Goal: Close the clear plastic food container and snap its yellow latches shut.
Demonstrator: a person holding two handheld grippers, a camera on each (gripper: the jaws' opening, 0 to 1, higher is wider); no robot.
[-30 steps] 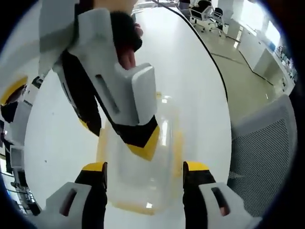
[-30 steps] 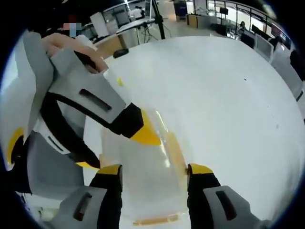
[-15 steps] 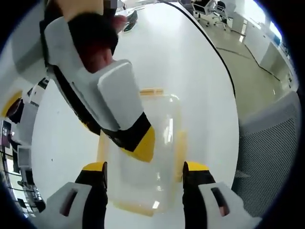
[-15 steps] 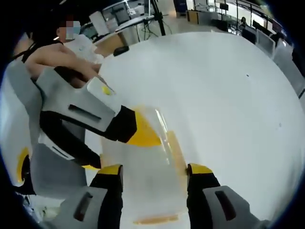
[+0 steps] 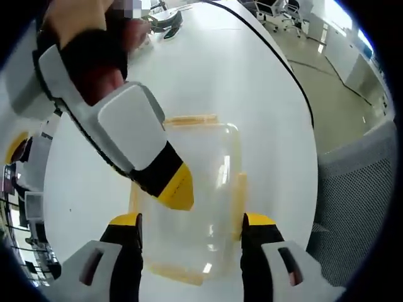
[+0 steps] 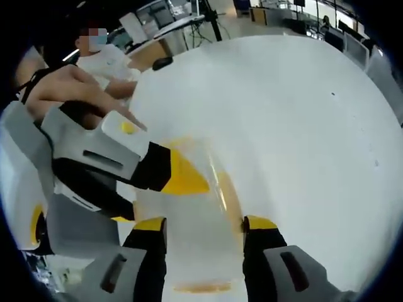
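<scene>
container point(image 5: 189, 207) partly behind right gripper point(image 5: 170, 189)

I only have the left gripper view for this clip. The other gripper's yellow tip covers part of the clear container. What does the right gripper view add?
Observer: There the left gripper enters from the left, its yellow tip over the container.
Operator: Are the right gripper's own jaws closed on it?
Observer: No, the right gripper is open, jaws apart on either side of the container.
Operator: Anything beyond the table?
Observer: A person in a white top sits at the far edge of the white table.
</scene>
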